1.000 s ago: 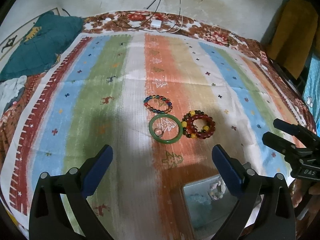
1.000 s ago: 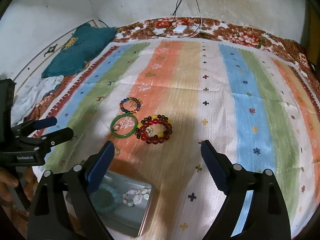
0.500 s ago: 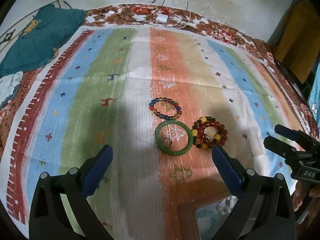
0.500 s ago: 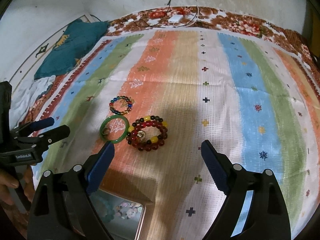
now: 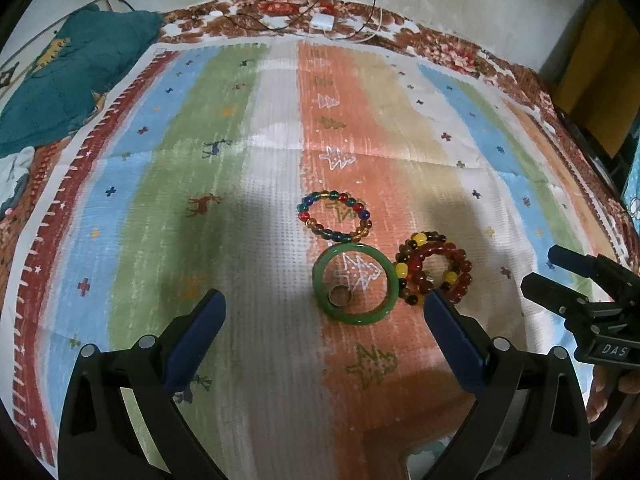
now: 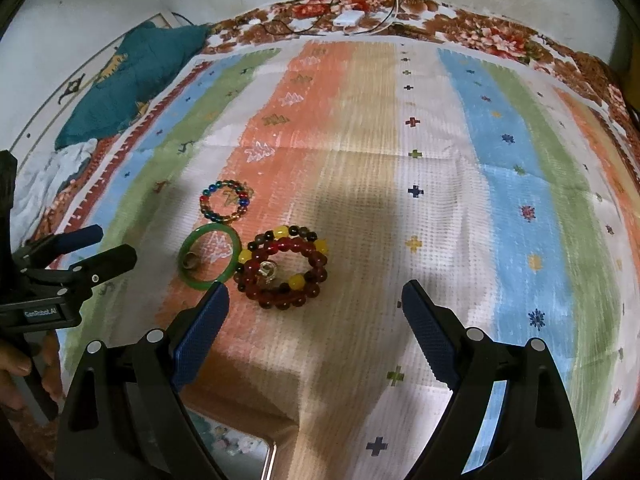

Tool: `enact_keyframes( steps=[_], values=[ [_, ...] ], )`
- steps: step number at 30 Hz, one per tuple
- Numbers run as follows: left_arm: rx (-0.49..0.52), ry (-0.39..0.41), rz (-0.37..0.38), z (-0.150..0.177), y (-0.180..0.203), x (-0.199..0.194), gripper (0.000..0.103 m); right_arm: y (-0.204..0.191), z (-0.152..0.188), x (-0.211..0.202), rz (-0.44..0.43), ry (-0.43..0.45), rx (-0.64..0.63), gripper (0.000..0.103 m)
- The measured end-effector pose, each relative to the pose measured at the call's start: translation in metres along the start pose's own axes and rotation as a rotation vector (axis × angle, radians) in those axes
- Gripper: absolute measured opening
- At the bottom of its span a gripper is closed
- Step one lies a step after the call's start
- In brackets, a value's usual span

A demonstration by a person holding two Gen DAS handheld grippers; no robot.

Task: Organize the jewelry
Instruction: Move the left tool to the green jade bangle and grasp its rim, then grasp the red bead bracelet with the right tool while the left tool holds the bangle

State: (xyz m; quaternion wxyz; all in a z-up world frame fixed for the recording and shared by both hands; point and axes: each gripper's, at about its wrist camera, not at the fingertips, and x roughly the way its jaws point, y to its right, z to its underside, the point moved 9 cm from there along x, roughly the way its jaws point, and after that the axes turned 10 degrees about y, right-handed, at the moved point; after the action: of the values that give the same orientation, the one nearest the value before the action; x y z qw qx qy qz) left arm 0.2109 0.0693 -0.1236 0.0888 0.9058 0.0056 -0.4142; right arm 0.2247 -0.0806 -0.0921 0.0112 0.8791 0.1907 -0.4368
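On the striped cloth lie a multicolour bead bracelet, a green bangle with a small metal ring inside it, and a red and yellow bead bracelet pile with a small charm in its middle. My left gripper is open and empty, just short of the bangle; it also shows in the right wrist view. My right gripper is open and empty, just short of the red beads; it also shows in the left wrist view.
A metal tin holding pale beads sits at the near edge, below the grippers; its corner shows in the left wrist view. A teal garment lies far left. A white charger with cables lies at the far edge.
Both grippers have moved forward toward the jewelry, which now looks larger and nearer. The tin has slid almost out of view at the bottom. Both grippers stay open.
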Motion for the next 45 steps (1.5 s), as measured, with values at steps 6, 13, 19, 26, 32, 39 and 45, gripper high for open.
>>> enact_keyframes(
  steps=[6,13,19,26,32,39,45],
  values=[
    [-0.011,-0.045,-0.002,0.003,-0.006,0.023,0.097,0.004,0.002,0.015,0.02,-0.025,-0.001,0.089],
    [-0.012,-0.076,-0.004,0.004,-0.009,0.039,0.097,0.007,0.003,0.031,0.023,-0.048,-0.005,0.089],
    [0.008,-0.093,-0.012,0.004,-0.005,0.047,0.097,0.01,0.005,0.045,0.032,-0.073,0.002,0.089],
    [0.022,-0.112,-0.029,0.006,-0.007,0.062,0.095,0.011,0.008,0.058,0.046,-0.091,-0.017,0.089],
    [0.035,-0.129,-0.03,0.008,-0.006,0.074,0.08,0.012,0.011,0.069,0.046,-0.11,-0.024,0.08],
    [0.099,-0.133,-0.088,0.009,-0.011,0.082,0.043,0.003,0.021,0.083,-0.005,-0.153,-0.015,0.052],
    [0.091,-0.144,-0.083,0.01,-0.014,0.081,0.009,-0.008,0.024,0.082,-0.067,-0.166,-0.008,0.029]
  ],
)
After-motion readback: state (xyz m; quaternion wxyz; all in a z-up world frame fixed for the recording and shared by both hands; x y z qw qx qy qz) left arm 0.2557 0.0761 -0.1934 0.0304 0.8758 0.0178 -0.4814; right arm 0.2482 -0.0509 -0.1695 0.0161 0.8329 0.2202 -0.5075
